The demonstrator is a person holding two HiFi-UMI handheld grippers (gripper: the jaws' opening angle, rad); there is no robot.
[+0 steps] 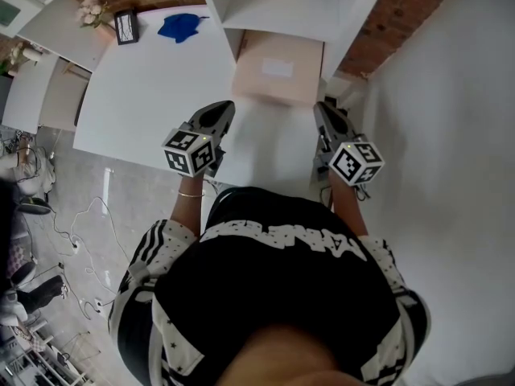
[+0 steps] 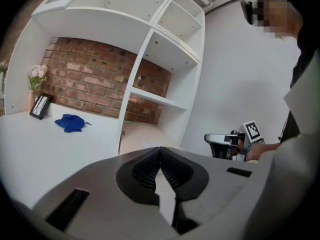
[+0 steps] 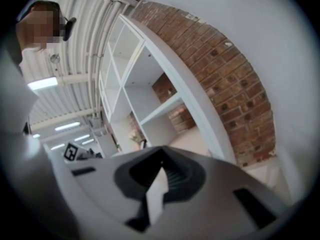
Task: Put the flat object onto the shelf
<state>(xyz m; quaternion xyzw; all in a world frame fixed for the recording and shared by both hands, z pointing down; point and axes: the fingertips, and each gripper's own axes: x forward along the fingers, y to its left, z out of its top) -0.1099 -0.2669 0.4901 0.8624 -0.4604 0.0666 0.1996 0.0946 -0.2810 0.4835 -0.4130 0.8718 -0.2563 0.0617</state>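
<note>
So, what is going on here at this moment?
A person stands at a white table and holds a gripper in each hand. The left gripper and the right gripper are both shut with nothing between their jaws, and both point toward the white shelf. A flat beige box lies in the shelf's bottom compartment, just ahead of their tips.

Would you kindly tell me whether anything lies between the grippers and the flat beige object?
Nothing visible does: only bare white table lies between the shut left gripper, the shut right gripper and the flat beige object ahead.
</note>
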